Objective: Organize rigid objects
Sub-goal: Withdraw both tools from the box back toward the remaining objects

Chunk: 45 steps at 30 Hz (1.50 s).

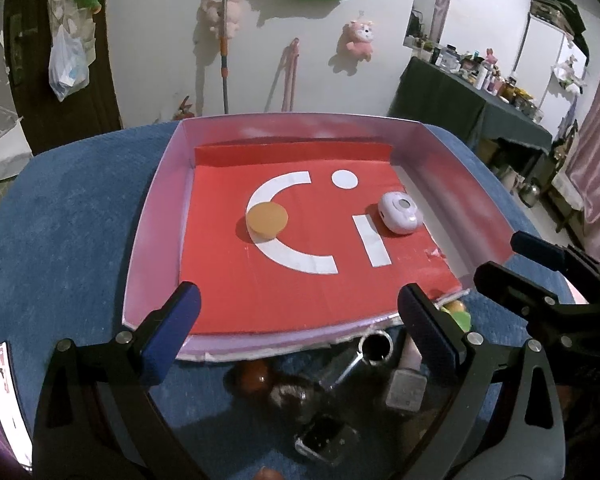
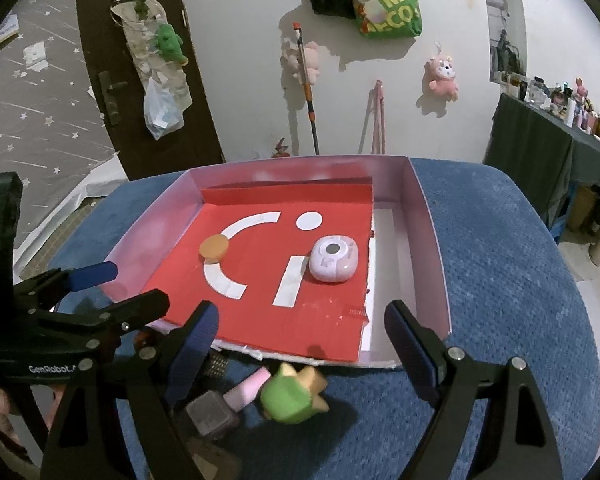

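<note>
A shallow lilac-walled tray [image 1: 152, 216] [image 2: 428, 240] with a red liner lies on a blue cushioned surface [image 1: 60, 220]. In it rest an orange disc [image 1: 267, 220] [image 2: 214, 247] and a round white-lilac device [image 1: 399, 212] [image 2: 334, 264]. My left gripper [image 1: 300, 320] stands open over the tray's near edge with nothing between its fingers. My right gripper [image 2: 304, 344] is open too, beside it on the right, also empty. Loose items lie in front of the tray: a green-and-tan toy [image 2: 290, 396], a pink-capped bottle [image 2: 228, 404] [image 1: 406, 388], a metal cylinder [image 1: 374, 346] and a brown ball [image 1: 254, 376].
Each gripper shows in the other's view: the right one [image 1: 500, 258] and the left one [image 2: 134, 286]. A dark flat item [image 1: 324, 440] lies near the front. Behind are a white wall with hanging plush toys, a dark door and a cluttered side table [image 1: 480, 92].
</note>
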Tool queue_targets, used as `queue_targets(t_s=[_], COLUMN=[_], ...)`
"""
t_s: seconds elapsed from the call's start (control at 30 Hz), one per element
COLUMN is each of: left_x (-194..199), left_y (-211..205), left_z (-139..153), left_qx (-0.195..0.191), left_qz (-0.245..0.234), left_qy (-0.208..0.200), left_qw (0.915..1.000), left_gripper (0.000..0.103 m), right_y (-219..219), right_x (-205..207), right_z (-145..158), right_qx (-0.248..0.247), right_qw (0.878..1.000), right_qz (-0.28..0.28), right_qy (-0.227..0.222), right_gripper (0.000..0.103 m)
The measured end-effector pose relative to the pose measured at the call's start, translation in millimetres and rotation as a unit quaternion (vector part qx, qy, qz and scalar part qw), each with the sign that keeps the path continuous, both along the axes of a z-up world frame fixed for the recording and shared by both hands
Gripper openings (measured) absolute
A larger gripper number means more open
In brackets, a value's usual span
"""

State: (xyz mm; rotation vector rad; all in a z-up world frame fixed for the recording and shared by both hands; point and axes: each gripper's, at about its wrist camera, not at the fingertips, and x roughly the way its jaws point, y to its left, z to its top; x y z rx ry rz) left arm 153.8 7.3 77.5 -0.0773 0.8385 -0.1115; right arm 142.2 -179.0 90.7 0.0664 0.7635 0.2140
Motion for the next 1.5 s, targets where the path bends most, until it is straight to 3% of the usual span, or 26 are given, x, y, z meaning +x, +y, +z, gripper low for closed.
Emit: queue_targets(t_s=[0.6, 1.5], left_x=[-42, -101], left_y=[0, -6], left_z=[-6, -30], left_qx=[-0.001, -0.004], left_qz=[-0.002, 0.0], left_qy=[-0.007, -0.001], left_qw=[1.0, 1.0], left_gripper=[0.102, 0.102], right_y=[1, 0], right_x=[-39, -93], right_z=[-3, -39], right_qx=[0.025, 0.032], right_qw=[1.0, 0.999], right_qz=[0.017, 0.01], right_qy=[-0.009, 0.015], right_gripper=[0.103, 0.103])
